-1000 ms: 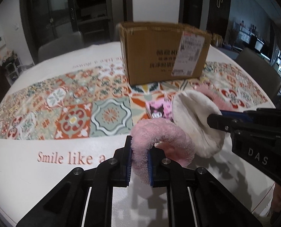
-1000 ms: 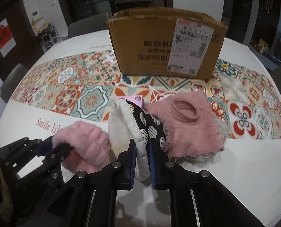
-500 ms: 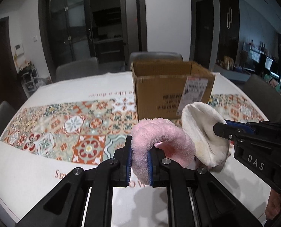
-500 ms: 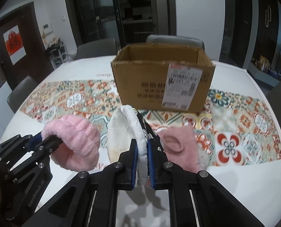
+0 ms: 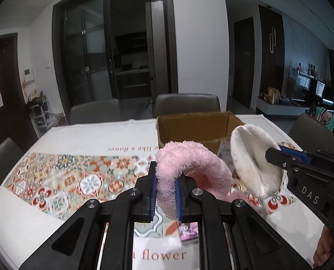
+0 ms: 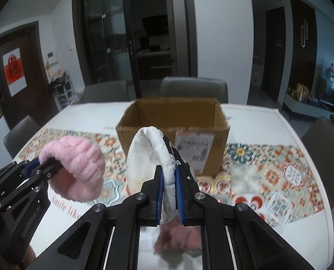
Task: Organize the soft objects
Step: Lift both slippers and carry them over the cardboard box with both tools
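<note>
My left gripper (image 5: 165, 189) is shut on a fluffy pink soft piece (image 5: 189, 166) and holds it above the table; it also shows in the right wrist view (image 6: 77, 168). My right gripper (image 6: 168, 191) is shut on a white soft piece with a black patterned outside (image 6: 149, 155), held in the air; it also shows in the left wrist view (image 5: 252, 159). An open cardboard box (image 6: 173, 123) stands behind both, empty as far as I can see. A darker pink fleece item (image 6: 178, 238) lies on the table below my right gripper.
The table (image 5: 65, 139) has a white cloth with a patterned tile runner. A small pink card (image 5: 189, 234) lies under my left gripper. Grey chairs (image 5: 187, 103) stand at the far side and at both ends of the table.
Both grippers have risen from the table with their soft pieces and moved toward the box. The box's open top now shows.
</note>
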Tool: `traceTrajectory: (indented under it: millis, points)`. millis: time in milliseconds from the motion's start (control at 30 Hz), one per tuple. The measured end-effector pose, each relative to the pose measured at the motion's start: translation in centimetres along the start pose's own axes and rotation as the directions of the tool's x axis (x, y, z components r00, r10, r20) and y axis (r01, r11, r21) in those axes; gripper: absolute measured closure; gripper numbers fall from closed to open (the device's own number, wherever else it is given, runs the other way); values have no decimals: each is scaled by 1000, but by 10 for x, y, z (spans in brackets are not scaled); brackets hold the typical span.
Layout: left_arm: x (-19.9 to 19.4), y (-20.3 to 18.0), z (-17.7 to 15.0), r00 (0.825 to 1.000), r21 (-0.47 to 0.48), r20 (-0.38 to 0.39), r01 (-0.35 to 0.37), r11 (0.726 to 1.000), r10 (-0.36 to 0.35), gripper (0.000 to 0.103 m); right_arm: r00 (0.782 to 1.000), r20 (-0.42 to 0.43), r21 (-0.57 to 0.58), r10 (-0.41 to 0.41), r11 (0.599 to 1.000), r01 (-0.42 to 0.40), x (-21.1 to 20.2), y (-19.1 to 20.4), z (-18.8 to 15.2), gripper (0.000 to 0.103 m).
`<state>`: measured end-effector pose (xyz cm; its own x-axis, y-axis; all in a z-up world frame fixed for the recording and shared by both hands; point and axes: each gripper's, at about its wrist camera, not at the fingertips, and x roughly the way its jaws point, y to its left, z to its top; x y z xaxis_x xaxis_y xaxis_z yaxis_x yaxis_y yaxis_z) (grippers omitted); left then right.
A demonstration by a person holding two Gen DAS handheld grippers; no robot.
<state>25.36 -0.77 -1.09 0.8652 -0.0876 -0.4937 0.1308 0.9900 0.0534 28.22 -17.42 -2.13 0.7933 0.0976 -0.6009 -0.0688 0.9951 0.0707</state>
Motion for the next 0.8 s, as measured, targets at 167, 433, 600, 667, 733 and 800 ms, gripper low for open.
traceTrajectory:
  millis: [167, 433, 600, 667, 733, 800]
  points:
    - [3, -3, 18, 999, 6, 48, -10, 1000, 9, 88, 998, 60, 7, -10, 1000, 10, -3, -5, 19, 91]
    - [14, -3, 48, 993, 8, 116, -23, 1000, 22, 88, 987, 157, 20, -21, 1000, 18, -2, -12, 56, 91]
    - [28, -1, 64, 990, 5, 140, -26, 1000, 25, 88, 981, 194, 13, -19, 1000, 17, 5, -15, 75, 91]
    - [35, -1, 71, 989, 7, 145, -26, 1000, 25, 88, 978, 207, 9, -19, 1000, 17, 10, -15, 83, 91]
    - [41, 0, 76, 989, 3, 145, -23, 1000, 22, 88, 978, 210, 8, -14, 1000, 12, 15, -16, 89, 91]
    - [49, 1, 81, 990, -3, 140, -18, 1000, 18, 88, 977, 212, 5, -8, 1000, 7, 22, -17, 94, 91]
